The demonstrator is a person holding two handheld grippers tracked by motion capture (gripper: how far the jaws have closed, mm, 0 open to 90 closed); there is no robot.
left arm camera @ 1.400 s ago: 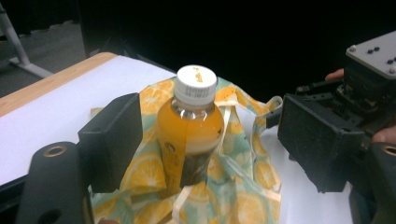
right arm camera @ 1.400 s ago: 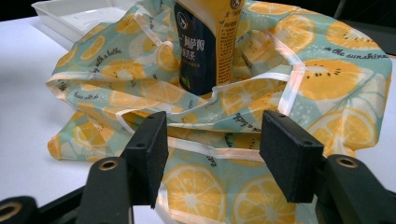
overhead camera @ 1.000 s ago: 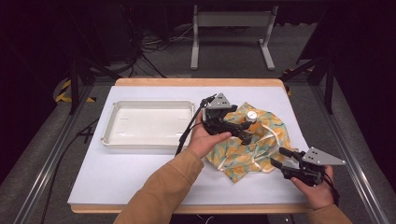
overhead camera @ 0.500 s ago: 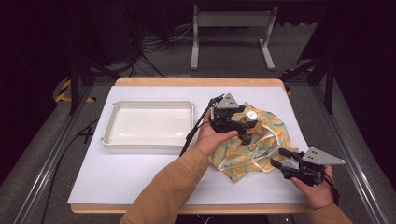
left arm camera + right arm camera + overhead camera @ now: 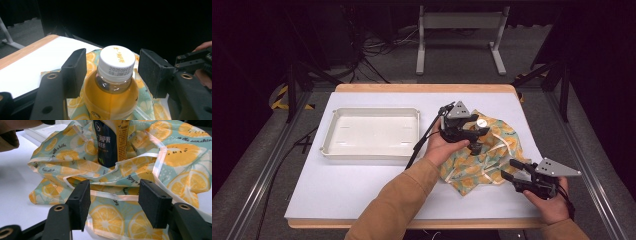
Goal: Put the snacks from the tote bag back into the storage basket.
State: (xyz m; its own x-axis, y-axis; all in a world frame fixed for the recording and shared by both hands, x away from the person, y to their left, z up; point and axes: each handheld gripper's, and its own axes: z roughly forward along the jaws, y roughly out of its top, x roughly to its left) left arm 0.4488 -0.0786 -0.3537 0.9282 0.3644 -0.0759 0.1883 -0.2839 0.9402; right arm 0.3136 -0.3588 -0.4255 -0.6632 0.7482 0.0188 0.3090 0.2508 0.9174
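Bottle [image 5: 113,82] of amber tea stands upright inside the lemon-print bag [image 5: 484,157], which lies crumpled toward the right edge of the surface [image 5: 362,200], nearer the front than the back. Our left tongs [image 5: 473,134] sit around the bottle's neck just under the white cap [image 5: 115,62]; the jaws have just been closing, yet in the left gripper view a gap shows on both sides, so they are released and not yet gripping. Our right tongs [image 5: 512,175] hover at the bag's front-right hem, jaws apart, with the white-trimmed hem [image 5: 113,196] lying between them but unpinched.

We judge the main risk to be the narrow grip point: the neck tapers, and if we clamp too high, on the cap, the full bottle may slip or swing as it lifts. The bottle also looks off-centre between the jaws, nearer one pad, so closing could nudge it over on the soft fabric. If our right tongs miss the hem, the bag may ride up with the bottle.

The white tray [image 5: 372,132] sits well apart toward the left half, with bare surface between it and the bag. The bag's right side lies near the right edge, leaving little margin there.
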